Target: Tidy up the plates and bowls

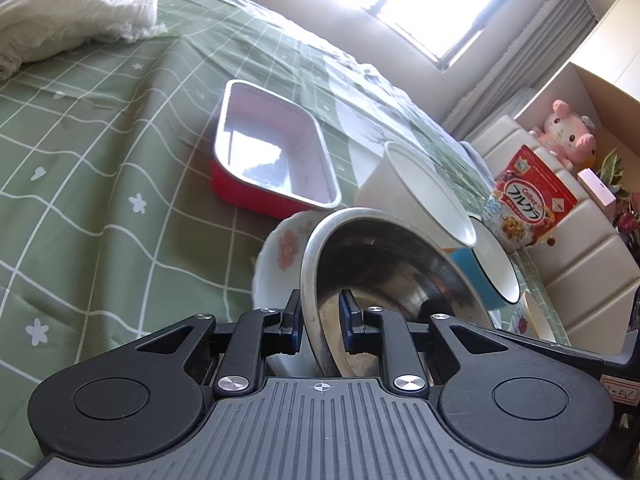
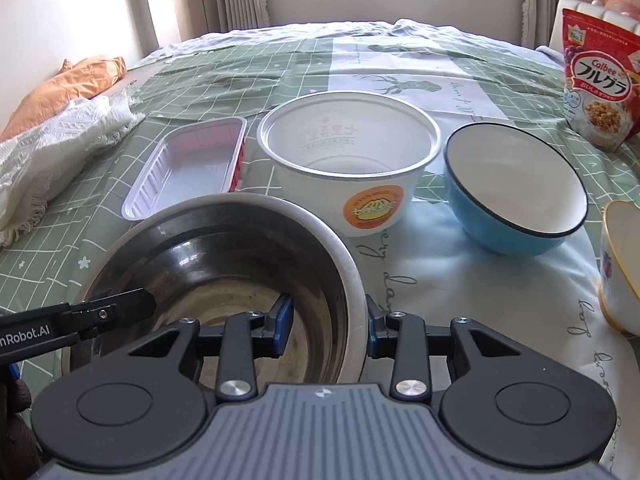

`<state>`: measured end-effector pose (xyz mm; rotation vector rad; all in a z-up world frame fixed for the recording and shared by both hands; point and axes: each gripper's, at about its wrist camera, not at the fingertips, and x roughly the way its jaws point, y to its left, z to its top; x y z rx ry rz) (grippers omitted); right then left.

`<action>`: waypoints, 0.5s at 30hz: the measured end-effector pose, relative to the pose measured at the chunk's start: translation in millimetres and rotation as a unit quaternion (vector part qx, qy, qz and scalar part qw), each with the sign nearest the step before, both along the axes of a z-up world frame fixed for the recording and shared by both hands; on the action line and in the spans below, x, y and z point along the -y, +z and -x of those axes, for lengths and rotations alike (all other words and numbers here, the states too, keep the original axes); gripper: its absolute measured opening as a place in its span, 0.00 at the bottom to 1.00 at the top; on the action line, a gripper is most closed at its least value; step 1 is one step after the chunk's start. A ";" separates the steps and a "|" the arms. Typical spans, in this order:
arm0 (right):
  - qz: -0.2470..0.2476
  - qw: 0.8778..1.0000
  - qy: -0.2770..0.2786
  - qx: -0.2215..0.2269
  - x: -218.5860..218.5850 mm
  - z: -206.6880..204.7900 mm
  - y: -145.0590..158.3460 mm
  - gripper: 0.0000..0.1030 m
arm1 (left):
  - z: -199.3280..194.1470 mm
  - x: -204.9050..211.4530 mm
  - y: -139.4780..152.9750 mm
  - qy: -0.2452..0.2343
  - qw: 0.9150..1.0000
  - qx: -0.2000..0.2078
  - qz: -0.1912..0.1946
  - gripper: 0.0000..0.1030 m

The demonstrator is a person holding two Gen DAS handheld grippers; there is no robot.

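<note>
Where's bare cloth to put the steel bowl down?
Free: the green tablecloth behind the red tray and white tub, toward the window; also the pale strip between tub, blue bowl and the steel bowl. Crowded: the tray-tub-blue bowl row, and the right edge by the cereal bag.

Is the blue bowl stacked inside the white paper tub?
No. In the right wrist view the blue bowl sits on the tablecloth beside the white paper tub, apart from it.
</note>
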<state>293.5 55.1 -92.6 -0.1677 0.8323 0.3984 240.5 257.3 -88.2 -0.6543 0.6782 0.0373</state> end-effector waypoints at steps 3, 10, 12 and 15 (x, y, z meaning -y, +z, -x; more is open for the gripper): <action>0.007 1.000 0.000 0.001 -7.1 -3.4 -3.6 0.34 | -1.2 -6.1 -5.0 0.002 1.000 -0.001 0.006 0.19; 0.014 1.000 0.000 -0.002 -14.9 -10.7 -10.8 0.34 | -3.2 -10.8 -10.2 0.003 1.000 0.000 0.001 0.19; 0.017 1.000 0.001 0.002 -16.5 -11.0 -11.4 0.35 | -2.1 -10.9 -9.5 0.004 1.000 0.004 0.000 0.18; 0.018 1.000 0.002 0.003 -18.4 -12.4 -11.5 0.36 | -1.6 -11.5 -9.7 0.003 1.000 0.007 -0.001 0.18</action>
